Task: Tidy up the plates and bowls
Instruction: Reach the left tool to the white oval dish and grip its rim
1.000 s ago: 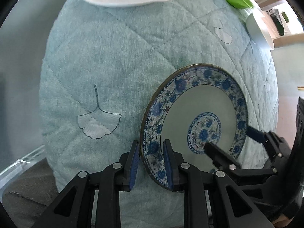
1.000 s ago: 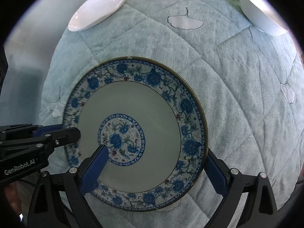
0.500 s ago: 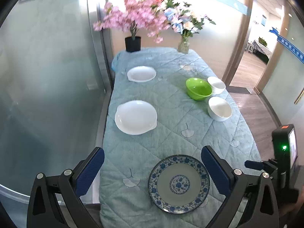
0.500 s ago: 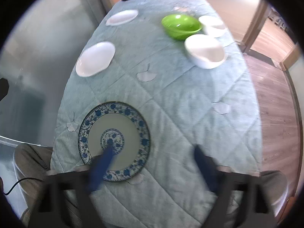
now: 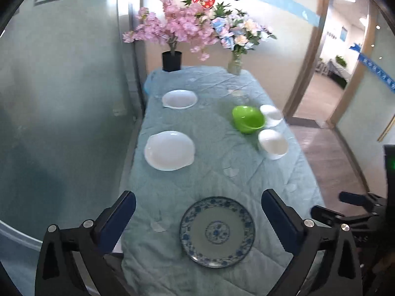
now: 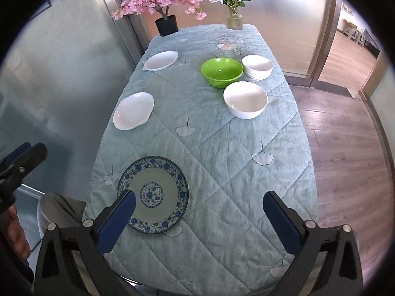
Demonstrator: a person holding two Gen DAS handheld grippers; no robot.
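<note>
While both grippers gape, blue-patterned plate [image 6: 153, 194] lies flat, face up.

Ahead of the claws, three plates lay on the cloth: one blue-patterned plate [image 6: 153, 194] nearest, then two white plates [image 6: 133, 110] [image 6: 161, 60] farther off to the left. Three bowls stood farther ahead to the right: one green bowl [image 6: 221, 72] and two white bowls [image 6: 245, 103] [image 6: 257, 66]. Two flower pots [image 6: 167, 25] [image 6: 234, 20] stood at the far end.
</note>
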